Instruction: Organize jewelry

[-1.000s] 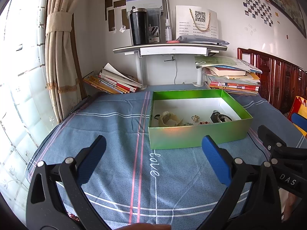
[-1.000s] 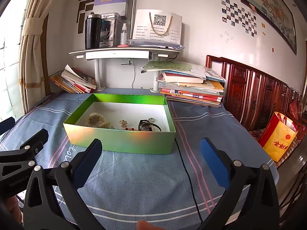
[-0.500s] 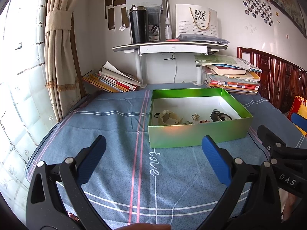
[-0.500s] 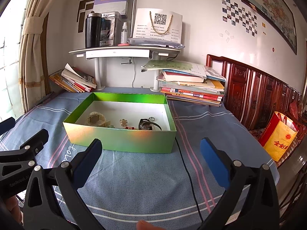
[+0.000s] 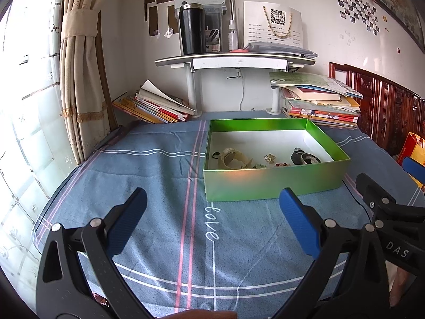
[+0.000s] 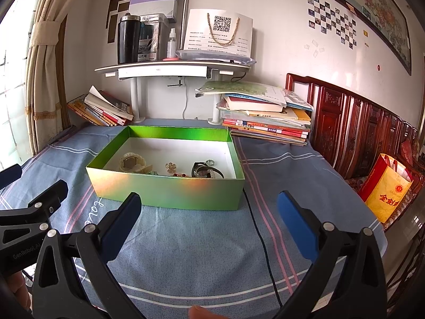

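Our jewelry sits bunched along the near wall of the shallow green cardboard box with a white floor (image 6: 170, 194): a cream plastic wristwatch (image 6: 132, 161) at the left, a small gold flower brooch (image 6: 170, 167) in the middle, a black wristwatch (image 6: 205, 171) at the right, with tiny red beads (image 6: 179, 175) between. Both our left gripper (image 5: 212, 212) and right gripper (image 6: 208, 212) hang short of the box over the blue striped cloth (image 6: 199, 239), jaws wide apart and empty. We judge the risk to be wide pads snagging neighbouring pieces, or nudging the light box and the black cable (image 6: 261, 239) beside it.
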Demonstrator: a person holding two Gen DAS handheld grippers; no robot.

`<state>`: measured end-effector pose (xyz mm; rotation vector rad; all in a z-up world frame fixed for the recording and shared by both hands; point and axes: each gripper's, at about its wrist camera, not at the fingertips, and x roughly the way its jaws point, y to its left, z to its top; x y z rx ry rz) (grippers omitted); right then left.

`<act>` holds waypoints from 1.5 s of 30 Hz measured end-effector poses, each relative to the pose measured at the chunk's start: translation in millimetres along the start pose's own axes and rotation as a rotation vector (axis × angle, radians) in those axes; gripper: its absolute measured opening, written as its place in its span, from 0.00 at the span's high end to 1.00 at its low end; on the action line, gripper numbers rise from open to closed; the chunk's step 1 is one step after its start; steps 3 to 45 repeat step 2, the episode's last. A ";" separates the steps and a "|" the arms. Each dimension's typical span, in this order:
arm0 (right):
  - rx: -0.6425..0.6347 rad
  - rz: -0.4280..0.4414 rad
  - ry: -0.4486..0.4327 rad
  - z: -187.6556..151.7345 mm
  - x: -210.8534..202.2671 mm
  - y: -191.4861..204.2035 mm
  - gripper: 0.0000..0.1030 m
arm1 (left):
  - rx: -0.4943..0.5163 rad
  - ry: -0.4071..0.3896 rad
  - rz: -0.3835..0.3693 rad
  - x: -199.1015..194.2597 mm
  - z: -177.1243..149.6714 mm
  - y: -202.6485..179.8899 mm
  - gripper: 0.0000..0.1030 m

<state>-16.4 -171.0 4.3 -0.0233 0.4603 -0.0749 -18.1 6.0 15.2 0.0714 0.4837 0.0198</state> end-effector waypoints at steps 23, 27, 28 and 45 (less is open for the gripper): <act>0.001 0.018 0.013 -0.2 4.8 -1.5 0.03 | 0.002 0.014 0.001 3.2 -1.4 -0.8 0.04; 0.001 0.018 0.013 -0.2 4.8 -1.5 0.03 | 0.002 0.014 0.001 3.2 -1.4 -0.8 0.04; 0.001 0.018 0.013 -0.2 4.8 -1.5 0.03 | 0.002 0.014 0.001 3.2 -1.4 -0.8 0.04; 0.001 0.018 0.013 -0.2 4.8 -1.5 0.03 | 0.002 0.014 0.001 3.2 -1.4 -0.8 0.04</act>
